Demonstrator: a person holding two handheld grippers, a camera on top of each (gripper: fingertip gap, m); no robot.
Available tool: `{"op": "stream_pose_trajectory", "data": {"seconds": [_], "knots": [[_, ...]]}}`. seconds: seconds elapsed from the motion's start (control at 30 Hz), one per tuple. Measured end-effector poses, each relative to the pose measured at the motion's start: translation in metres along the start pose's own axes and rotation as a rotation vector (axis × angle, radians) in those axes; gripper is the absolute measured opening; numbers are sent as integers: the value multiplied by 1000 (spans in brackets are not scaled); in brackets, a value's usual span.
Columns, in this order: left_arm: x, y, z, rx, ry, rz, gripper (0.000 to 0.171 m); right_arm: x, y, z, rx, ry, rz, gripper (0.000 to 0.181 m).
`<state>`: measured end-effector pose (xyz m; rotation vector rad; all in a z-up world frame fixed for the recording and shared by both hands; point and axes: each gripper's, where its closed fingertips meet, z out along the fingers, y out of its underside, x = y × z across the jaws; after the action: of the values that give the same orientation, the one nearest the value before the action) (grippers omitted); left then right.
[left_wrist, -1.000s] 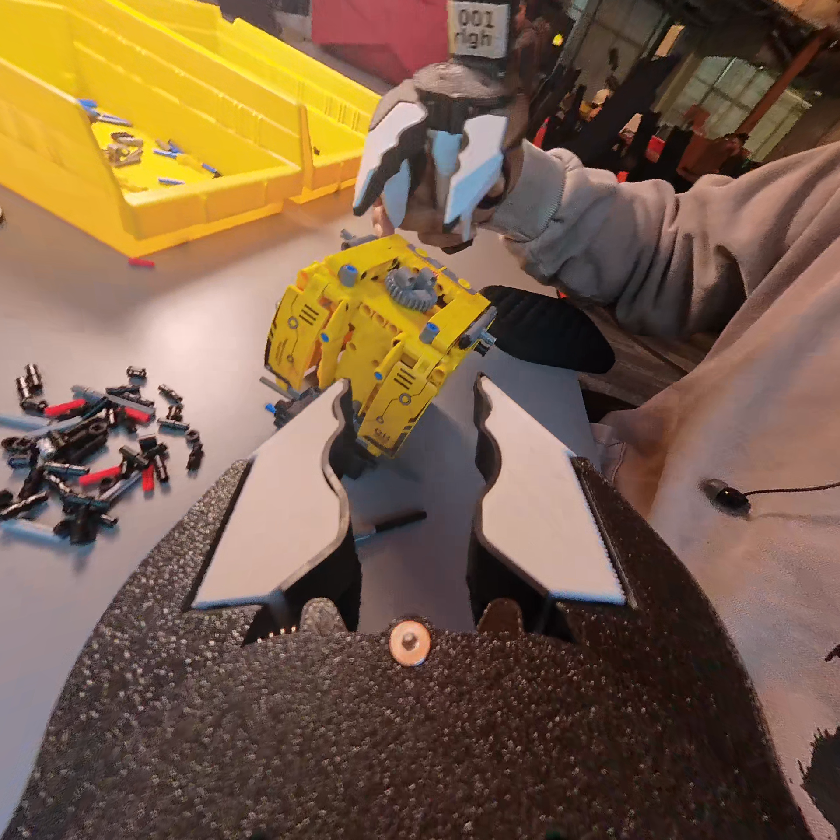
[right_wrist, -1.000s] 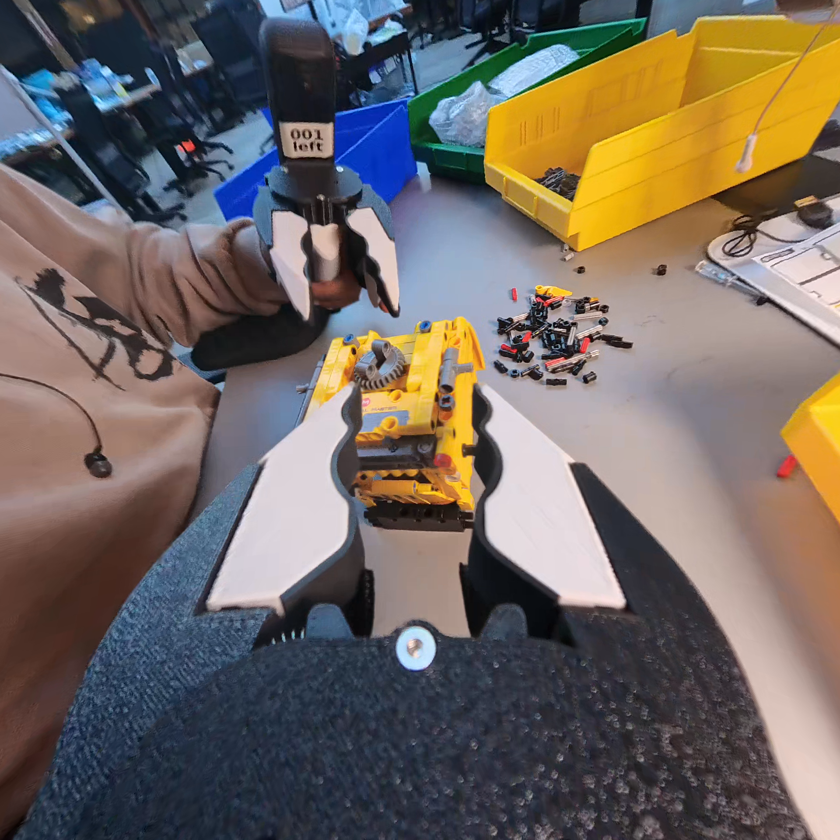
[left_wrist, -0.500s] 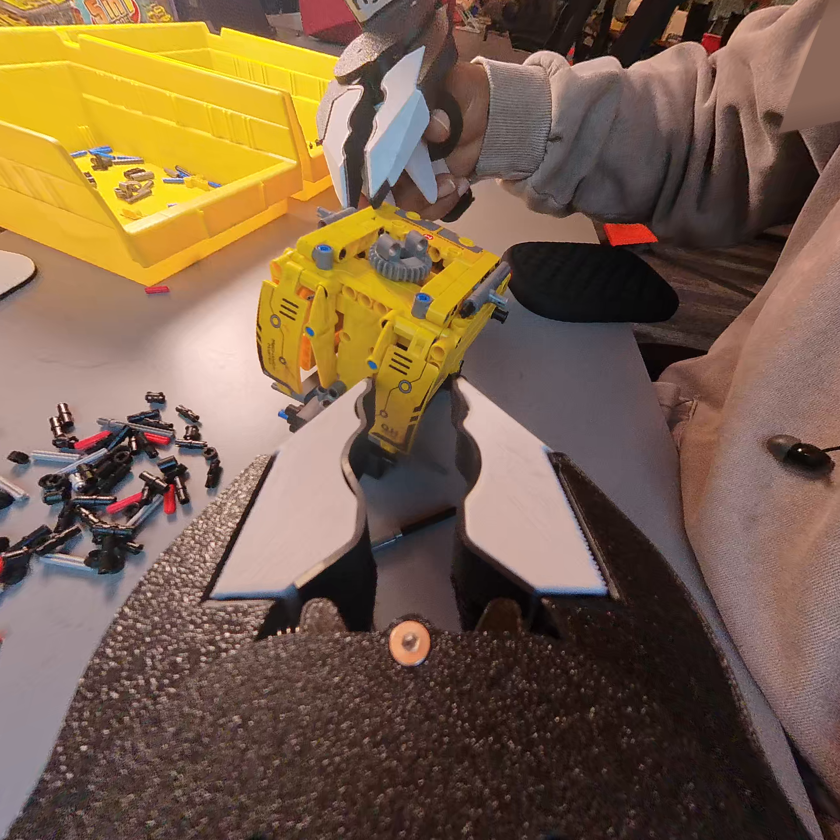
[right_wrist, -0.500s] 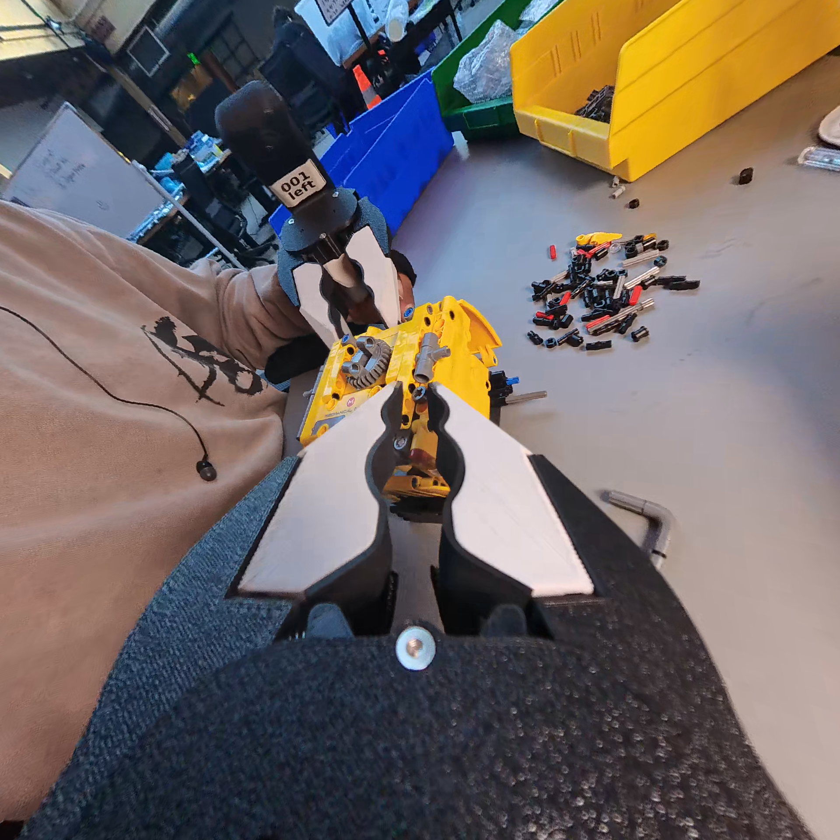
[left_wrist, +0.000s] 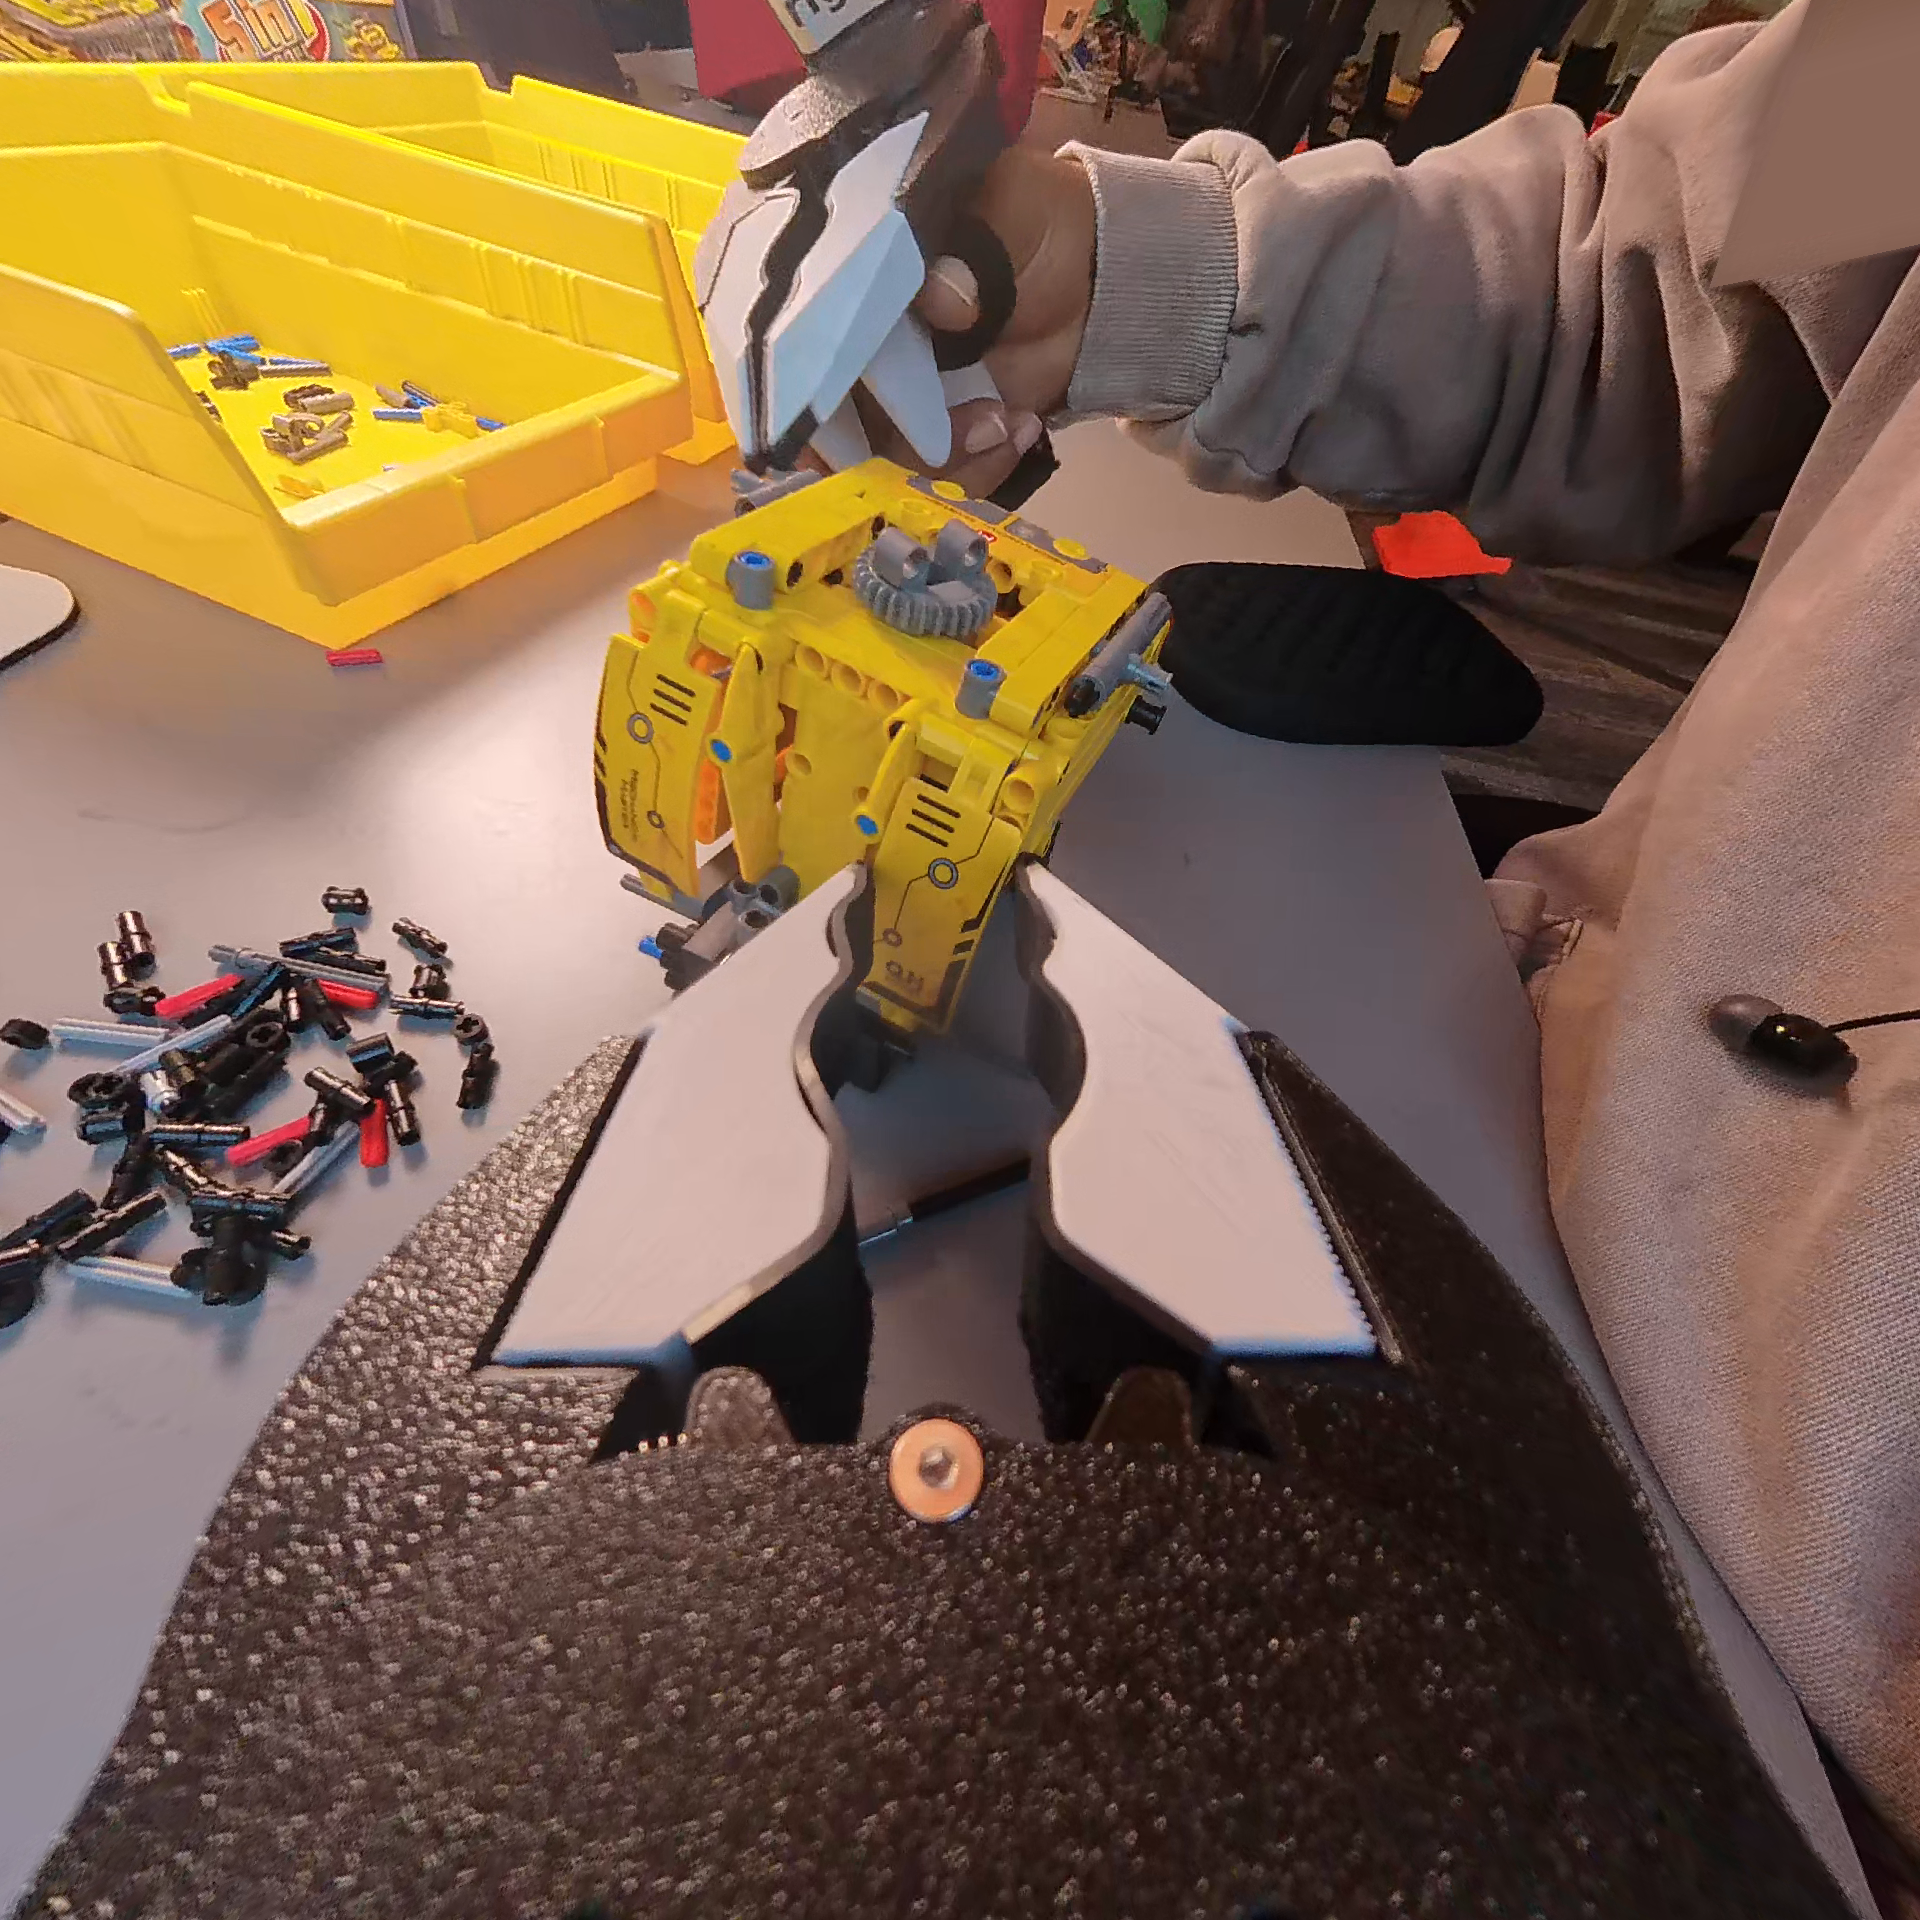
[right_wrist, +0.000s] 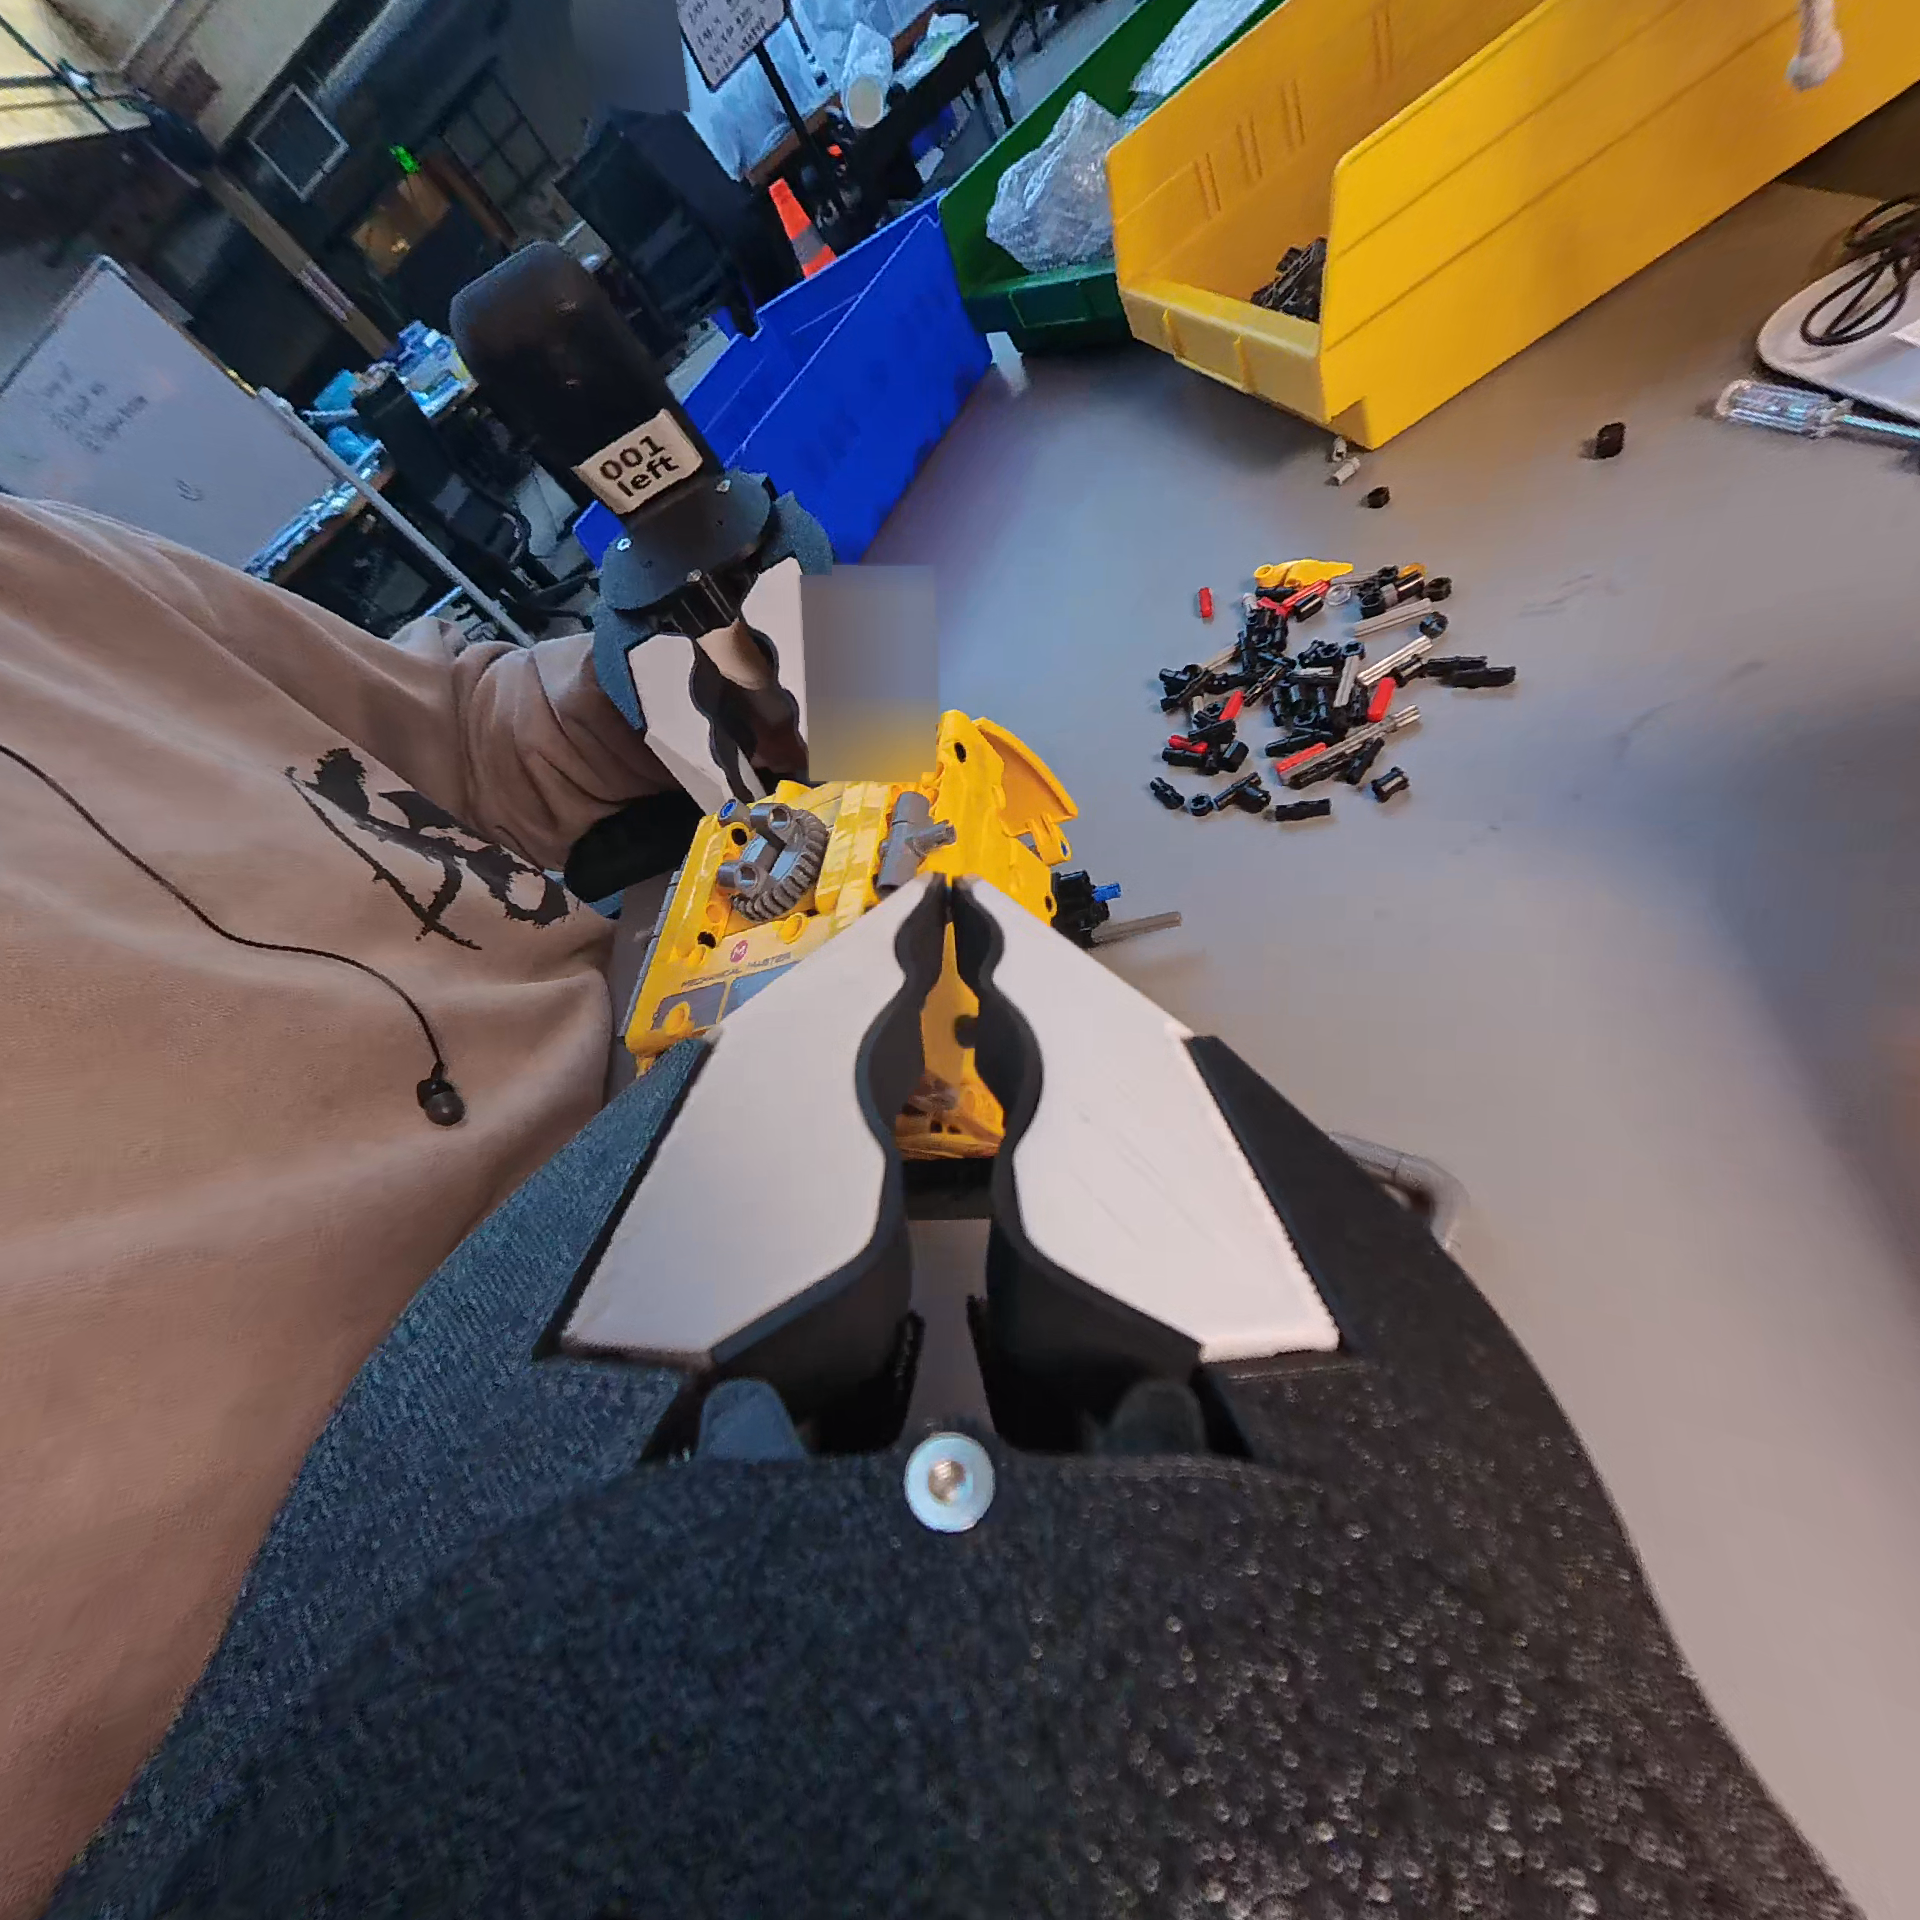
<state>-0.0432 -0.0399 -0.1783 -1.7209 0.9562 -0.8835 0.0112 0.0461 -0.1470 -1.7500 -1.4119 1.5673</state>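
Note:
A yellow brick-built vehicle model with a grey gear on top stands on the grey table. My left gripper is shut on the model's near lower yellow panel. It also shows in the right wrist view at the model's far end. My right gripper is shut on a thin yellow edge of the model, just short of a grey connector. In the left wrist view the right gripper comes down on the model's far top edge, held by a hand.
A pile of small black, red and grey pins lies beside the model, seen too in the right wrist view. Yellow bins, a blue bin and a green bin stand behind. A grey bent piece lies nearby. Spacing between my two grippers at the tips: around 11 cm.
My right gripper's jaws have gone from wide open around the model to shut on its edge. My left gripper has moved in and closed on the lower panel.

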Motion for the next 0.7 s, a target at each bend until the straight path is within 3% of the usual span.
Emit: {"op": "stream_pose_trajectory", "data": {"seconds": [0.4,0.7], "knots": [[1,1,-2,8,11,-17,22,36,-18,20,6,55,1,0],[2,2,-3,27,32,-65,20,86,-15,97,-207,229,-155,0]]}}
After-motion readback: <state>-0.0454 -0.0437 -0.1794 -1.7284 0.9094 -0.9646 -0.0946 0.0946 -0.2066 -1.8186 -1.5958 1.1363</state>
